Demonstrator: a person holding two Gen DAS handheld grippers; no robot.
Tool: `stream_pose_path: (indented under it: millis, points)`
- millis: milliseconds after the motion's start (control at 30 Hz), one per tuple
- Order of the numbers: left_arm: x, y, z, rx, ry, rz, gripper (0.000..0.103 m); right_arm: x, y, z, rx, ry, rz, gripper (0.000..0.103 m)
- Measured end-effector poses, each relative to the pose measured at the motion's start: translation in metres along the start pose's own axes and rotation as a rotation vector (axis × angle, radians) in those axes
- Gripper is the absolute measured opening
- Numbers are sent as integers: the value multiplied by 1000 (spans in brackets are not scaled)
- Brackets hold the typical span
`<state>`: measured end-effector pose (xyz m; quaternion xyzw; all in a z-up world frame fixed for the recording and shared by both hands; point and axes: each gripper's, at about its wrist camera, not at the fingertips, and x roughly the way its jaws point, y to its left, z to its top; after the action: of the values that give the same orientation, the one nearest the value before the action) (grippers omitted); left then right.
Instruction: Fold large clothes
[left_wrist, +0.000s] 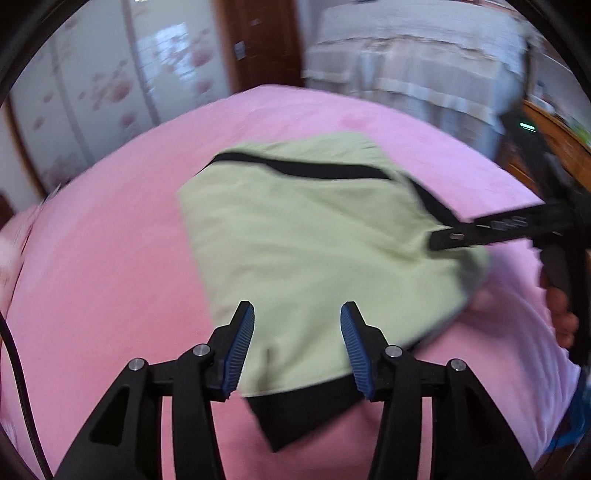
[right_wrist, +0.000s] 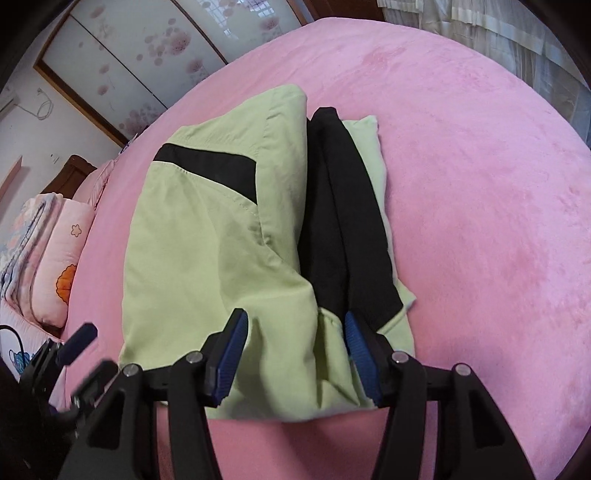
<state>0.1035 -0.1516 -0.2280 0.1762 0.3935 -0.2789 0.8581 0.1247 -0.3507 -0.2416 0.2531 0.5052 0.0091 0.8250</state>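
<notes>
On the pink bed (right_wrist: 480, 184): one garment (right_wrist: 207, 236), pale green with black panels, folded into a rough rectangle and lying near the middle of the cover. A black band crosses its upper layer; a black strip (right_wrist: 343, 221) runs along the fold on one side, with more green cloth beyond it.

Left gripper (left_wrist: 297, 332): jaws spread wide, nothing between them, poised over the near edge of the garment, where a black corner (left_wrist: 303, 413) juts out from under the green. Whether the pads touch the cloth cannot be told.

Right gripper (right_wrist: 295, 336): jaws likewise parted, straddling a bunched green edge, not closed on it. From the left wrist view the same tool reaches in from the side to the garment's corner, and a hand (left_wrist: 561, 314) grips its handle.

Beside the bed: pillows (right_wrist: 55, 258), floral wardrobe doors (left_wrist: 110, 92), a draped table (left_wrist: 424, 55).
</notes>
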Motion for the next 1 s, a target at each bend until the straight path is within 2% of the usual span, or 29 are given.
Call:
stream_pose_path:
  millis: [67, 100, 133, 233, 333, 467, 567, 633, 700, 800, 867, 1000]
  points:
    - [18, 21, 0, -105, 47, 41, 47, 1, 1, 1, -19, 3, -9, 33]
    - [24, 27, -1, -136, 63, 49, 47, 0, 3, 1, -44, 10, 0, 17]
    - [32, 38, -2, -198, 81, 44, 47, -4, 4, 2, -55, -4, 3, 12]
    - [34, 44, 0, -281, 63, 14, 47, -41, 14, 3, -114, -130, -13, 10]
    - [38, 35, 2, -276, 47, 2, 47, -58, 7, 0, -108, -190, -45, 10]
    - [55, 25, -5, -241, 76, 16, 48, -10, -22, -14, -62, -63, -143, 10]
    - [55, 18, -3, -189, 82, 48, 48, -3, -25, -19, -39, -76, -163, 10]
    - [50, 21, 1, -194, 105, 35, 48, -22, -19, -22, -17, -128, -162, 10]
    - [45, 22, -1, -196, 98, 32, 49, -33, -13, -29, -46, -165, -211, 8]
    - [47, 23, -9, -193, 105, 22, 55, -18, -30, -42, -11, -109, -253, 6]
    - [48, 24, -12, -213, 103, 14, 58, -9, -36, -44, 2, -95, -250, 7]
    - [50, 25, -8, -204, 110, 20, 58, -16, -22, -36, -17, -86, -269, 10]
